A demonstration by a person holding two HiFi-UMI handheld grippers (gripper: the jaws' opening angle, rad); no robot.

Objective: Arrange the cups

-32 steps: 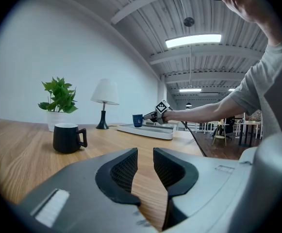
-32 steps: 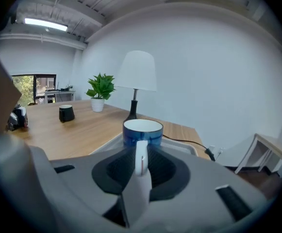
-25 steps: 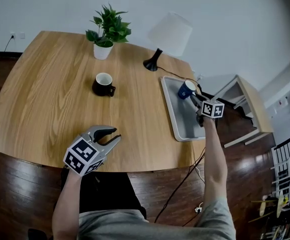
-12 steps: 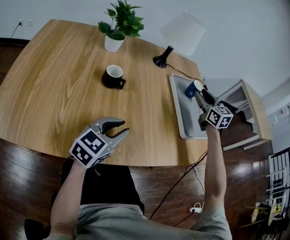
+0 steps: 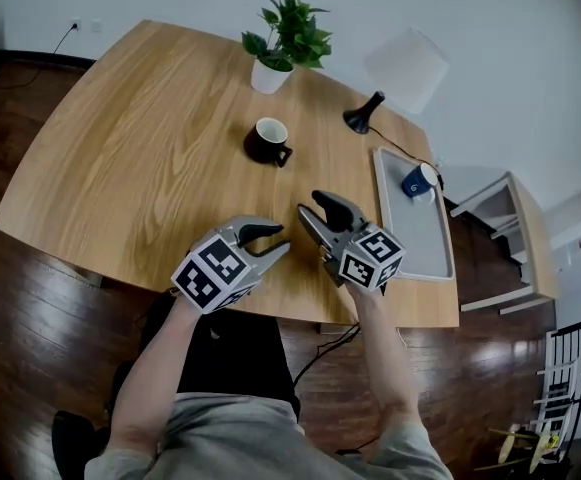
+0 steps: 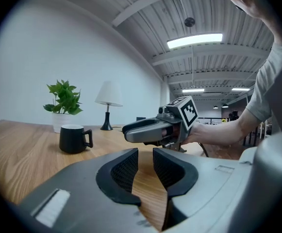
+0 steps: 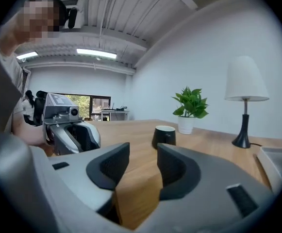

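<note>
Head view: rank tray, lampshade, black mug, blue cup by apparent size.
1. tray
2. lampshade: it sits higher, nearer the camera, so it may look oversized
3. black mug
4. blue cup: only slightly smaller than the mug

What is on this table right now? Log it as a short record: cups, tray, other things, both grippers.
black cup: upright on the bare table, outside the tray
blue cup: in the tray, at its far end
tray: grey, at the table's right edge
plant: in a white pot, at the far edge
lamp: far side, between plant and tray
left gripper: over the near edge, jaws apart, empty
right gripper: beside the left gripper, jaws apart, just been closing a little, nothing between them
</note>
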